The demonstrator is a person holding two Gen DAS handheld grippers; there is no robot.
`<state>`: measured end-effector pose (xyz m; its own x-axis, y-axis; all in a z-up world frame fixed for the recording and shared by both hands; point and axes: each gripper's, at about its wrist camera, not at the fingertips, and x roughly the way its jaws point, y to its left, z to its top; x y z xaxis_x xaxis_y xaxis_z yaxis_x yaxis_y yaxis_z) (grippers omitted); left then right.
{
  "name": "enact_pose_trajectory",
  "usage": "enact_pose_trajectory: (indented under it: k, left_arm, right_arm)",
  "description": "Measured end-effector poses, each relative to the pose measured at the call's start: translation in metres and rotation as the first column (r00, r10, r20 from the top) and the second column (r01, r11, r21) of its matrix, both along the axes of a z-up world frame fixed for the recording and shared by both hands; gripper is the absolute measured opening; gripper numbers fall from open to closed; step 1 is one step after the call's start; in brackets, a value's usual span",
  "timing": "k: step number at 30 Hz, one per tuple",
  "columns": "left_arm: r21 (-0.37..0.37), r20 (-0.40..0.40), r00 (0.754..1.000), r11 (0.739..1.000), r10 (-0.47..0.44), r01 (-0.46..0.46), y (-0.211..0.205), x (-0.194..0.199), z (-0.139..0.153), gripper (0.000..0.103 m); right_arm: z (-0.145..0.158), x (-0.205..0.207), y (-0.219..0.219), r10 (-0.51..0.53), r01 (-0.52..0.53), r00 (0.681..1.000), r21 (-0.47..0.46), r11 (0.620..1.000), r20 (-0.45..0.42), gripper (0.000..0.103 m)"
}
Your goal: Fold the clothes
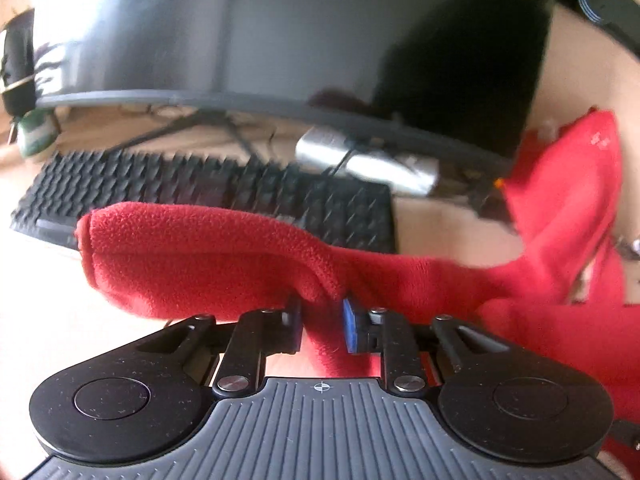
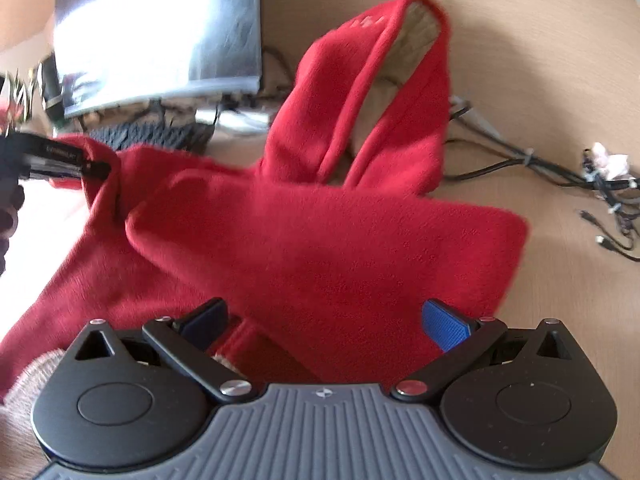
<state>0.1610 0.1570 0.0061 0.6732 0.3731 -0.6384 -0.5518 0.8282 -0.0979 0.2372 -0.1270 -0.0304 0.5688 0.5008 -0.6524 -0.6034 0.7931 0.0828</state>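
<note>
**Left tool pinches a sleeve of the red hoodie while the right waits wide**

The red hoodie (image 2: 320, 240) lies spread on the wooden surface (image 2: 560, 80), its hood (image 2: 380, 92) pointing away toward the monitor (image 2: 160, 32) and the keyboard (image 1: 200, 196). One sleeve (image 1: 192, 264) is lifted off the surface: the left tool (image 1: 320, 316) has its two fingers drawn narrow on a fold of the fleece near the sleeve's root, so the cuff end hangs out to the side above the keyboard. From the right wrist view the same tool appears at the far left edge, gripping the cloth where it rises into a peak. Holding there, rather than at the cuff, probably lets the whole sleeve be swung across the body in one piece.

The right tool (image 2: 326, 324) hovers low over the near part of the hoodie with its fingers spread wide and nothing between them. A flap of red cloth (image 2: 360, 248) already lies across the chest in front of it, which suggests that side is folded in; the tool seems placed to pin or smooth that flap, or to take the hem next.

Loose cables (image 2: 560, 176) lie on the surface just right of the hoodie and could snag a dragged edge. Both views are blurred, so finer detail of the grip is unclear.
</note>
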Motion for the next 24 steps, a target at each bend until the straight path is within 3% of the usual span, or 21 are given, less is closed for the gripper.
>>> enact_pose_trajectory:
  k: [4, 6, 9, 12, 16, 17, 19, 21, 24]
  left_arm:
    - [0.047, 0.087, 0.991, 0.994, -0.100, 0.096, -0.028, 0.000, 0.033, 0.021]
    - [0.093, 0.105, 0.975, 0.978, -0.194, 0.185, -0.055, 0.001, 0.043, 0.021]
    - [0.152, 0.108, 0.930, 0.931, -0.350, 0.332, -0.099, 0.004, 0.053, 0.021]
    - [0.134, 0.062, 0.862, 0.860, -0.503, 0.492, -0.137, 0.008, 0.043, 0.024]
    - [0.123, -0.038, 0.797, 0.789, -0.603, 0.602, -0.162, 0.010, 0.020, 0.046]
    - [0.122, -0.058, 0.790, 0.781, -0.610, 0.612, -0.164, 0.011, 0.016, 0.047]
    - [0.119, -0.094, 0.778, 0.768, -0.622, 0.629, -0.165, 0.013, 0.008, 0.059]
    - [0.117, -0.123, 0.770, 0.761, -0.626, 0.638, -0.163, 0.014, 0.002, 0.062]
    - [0.069, -0.137, 0.755, 0.754, -0.642, 0.654, -0.157, 0.014, -0.009, 0.072]
  right_arm:
    - [0.020, -0.002, -0.025, -0.075, 0.075, 0.996, 0.016, 0.997, 0.043, 0.103]
    - [0.027, -0.003, -0.036, -0.110, 0.109, 0.992, 0.020, 0.994, 0.061, 0.103]
    - [0.035, -0.004, -0.052, -0.152, 0.151, 0.987, 0.026, 0.988, 0.060, 0.103]
    - [0.038, -0.005, -0.066, -0.184, 0.183, 0.982, 0.042, 0.982, 0.029, 0.103]
    - [0.040, -0.007, -0.077, -0.216, 0.217, 0.976, 0.074, 0.973, -0.019, 0.103]
    - [0.041, -0.007, -0.079, -0.215, 0.216, 0.976, 0.089, 0.972, -0.026, 0.103]
    - [0.045, -0.008, -0.079, -0.203, 0.206, 0.978, 0.122, 0.971, -0.035, 0.103]
    - [0.047, -0.005, -0.075, -0.179, 0.184, 0.983, 0.154, 0.971, -0.047, 0.103]
    - [0.048, 0.003, -0.067, -0.140, 0.149, 0.988, 0.191, 0.970, -0.062, 0.102]
